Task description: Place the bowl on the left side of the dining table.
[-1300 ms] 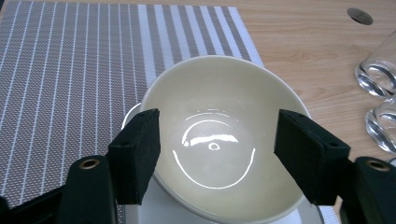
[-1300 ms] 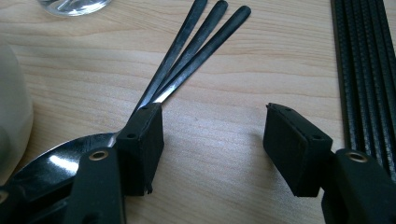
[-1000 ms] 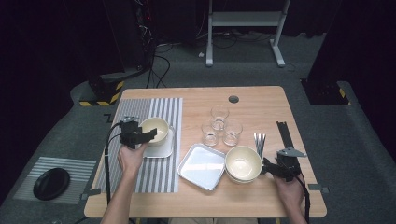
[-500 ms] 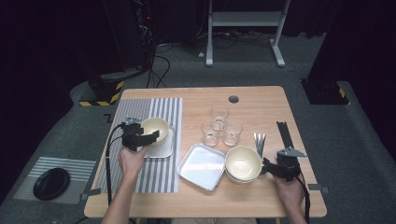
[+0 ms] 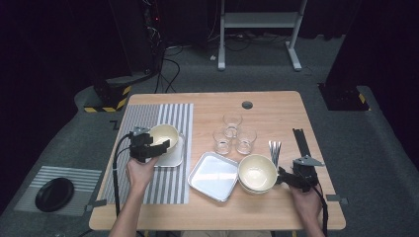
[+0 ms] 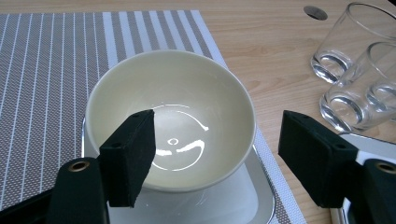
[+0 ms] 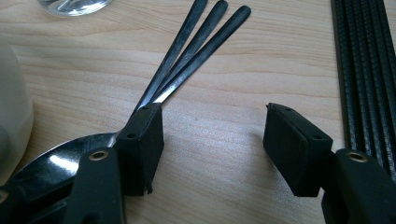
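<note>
A cream bowl stands on a small silver tray on the striped mat. My left gripper is open around the bowl's near right wall. One jaw hangs over the inside and the other outside, and neither pad presses on it. At the right, my right gripper is open just above the table. Its left jaw hangs over the heads of three dark spoons, and bare wood lies between the jaws.
A stack of cream bowls sits just left of the right gripper, beside a larger silver tray. Three glasses stand mid-table. Black sticks lie right of the spoons. On the floor at the left, a black dish rests on a second mat.
</note>
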`<state>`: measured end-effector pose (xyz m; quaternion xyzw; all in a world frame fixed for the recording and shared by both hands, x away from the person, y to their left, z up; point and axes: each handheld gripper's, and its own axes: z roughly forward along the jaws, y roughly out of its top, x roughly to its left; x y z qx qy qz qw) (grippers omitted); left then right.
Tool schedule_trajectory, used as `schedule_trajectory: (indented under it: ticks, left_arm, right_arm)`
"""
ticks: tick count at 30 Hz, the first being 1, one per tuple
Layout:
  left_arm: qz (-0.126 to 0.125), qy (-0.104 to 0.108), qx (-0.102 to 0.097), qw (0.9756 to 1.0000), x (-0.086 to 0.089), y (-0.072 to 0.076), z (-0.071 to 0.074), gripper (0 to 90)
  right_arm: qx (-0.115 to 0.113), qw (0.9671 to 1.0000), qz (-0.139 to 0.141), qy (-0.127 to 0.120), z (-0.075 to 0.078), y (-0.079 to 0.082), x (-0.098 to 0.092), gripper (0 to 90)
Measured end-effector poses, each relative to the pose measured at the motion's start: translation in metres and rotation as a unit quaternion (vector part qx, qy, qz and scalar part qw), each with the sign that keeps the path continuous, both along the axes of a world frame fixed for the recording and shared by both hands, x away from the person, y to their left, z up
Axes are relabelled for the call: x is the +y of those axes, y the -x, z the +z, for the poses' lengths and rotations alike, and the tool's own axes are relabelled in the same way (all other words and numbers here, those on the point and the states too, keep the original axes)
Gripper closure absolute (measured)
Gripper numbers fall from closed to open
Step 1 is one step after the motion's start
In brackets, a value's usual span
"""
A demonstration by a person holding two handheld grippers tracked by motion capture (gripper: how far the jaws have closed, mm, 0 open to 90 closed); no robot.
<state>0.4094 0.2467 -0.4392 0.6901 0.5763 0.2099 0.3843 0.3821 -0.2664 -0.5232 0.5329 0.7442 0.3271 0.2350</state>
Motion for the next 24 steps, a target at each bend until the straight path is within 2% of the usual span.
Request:
schedule_trajectory:
  ticks: [2,3,7,8,9,12,13,14,15,16,21,22,23,24]
  left_arm:
    - [-0.005,-0.006,-0.004,1.0,0.001,0.002,0.001,27.9]
    - [-0.001,0.004,-0.002,1.0,0.0,0.003,0.001,27.8]
    - [-0.009,0.001,-0.008,0.9999,-0.001,0.005,0.001,27.4]
    - [-0.026,-0.023,-0.001,0.9994,0.002,0.007,0.003,27.4]
    - [-0.012,-0.002,-0.01,0.9999,-0.002,0.007,0.002,27.4]
    - [-0.014,0.004,-0.009,0.9998,-0.002,0.008,0.003,27.4]
    - [-0.03,-0.022,-0.003,0.9993,0.003,0.009,0.005,27.3]
    - [-0.029,-0.02,-0.004,0.9994,0.004,0.01,0.006,27.2]
    - [-0.035,-0.027,-0.007,0.999,0.006,0.01,0.006,27.0]
    - [-0.027,-0.019,-0.006,0.9994,0.005,0.012,0.007,26.9]
    - [-0.032,-0.021,-0.015,0.9991,0.005,0.017,0.01,26.7]
    - [-0.016,0.006,-0.026,0.9995,-0.001,0.018,0.009,26.8]
    - [-0.034,-0.02,-0.018,0.9991,0.003,0.019,0.011,27.1]
    - [-0.035,-0.02,-0.02,0.999,0.002,0.02,0.012,27.4]
  right_arm:
    - [0.003,1.0,-0.002,-0.001,0.0,0.0,0.0,37.9]
    - [0.0,1.0,0.0,0.0,0.0,0.0,0.0,37.9]
    - [0.0,1.0,0.0,0.0,0.0,0.0,0.0,37.9]
    - [0.0,1.0,0.001,0.001,0.0,0.0,0.0,37.9]
    - [-0.001,1.0,0.001,0.001,0.0,0.0,0.0,37.9]
    - [0.0,1.0,0.0,0.0,0.0,0.0,0.0,37.9]
    - [0.002,1.0,-0.001,-0.001,0.0,0.0,0.0,37.9]
    - [0.003,1.0,-0.002,-0.002,0.0,0.0,0.0,37.9]
    - [-0.001,1.0,0.001,0.001,0.0,0.0,0.0,37.9]
    - [0.003,1.0,-0.001,-0.002,0.0,0.0,0.0,37.9]
    - [0.0,1.0,0.001,0.0,0.0,0.0,0.0,37.8]
    - [0.0,1.0,0.0,0.0,0.0,0.0,0.0,37.8]
    - [0.0,1.0,0.0,0.0,0.0,0.0,0.0,37.8]
    - [0.001,1.0,0.0,0.0,0.0,0.0,0.0,37.8]
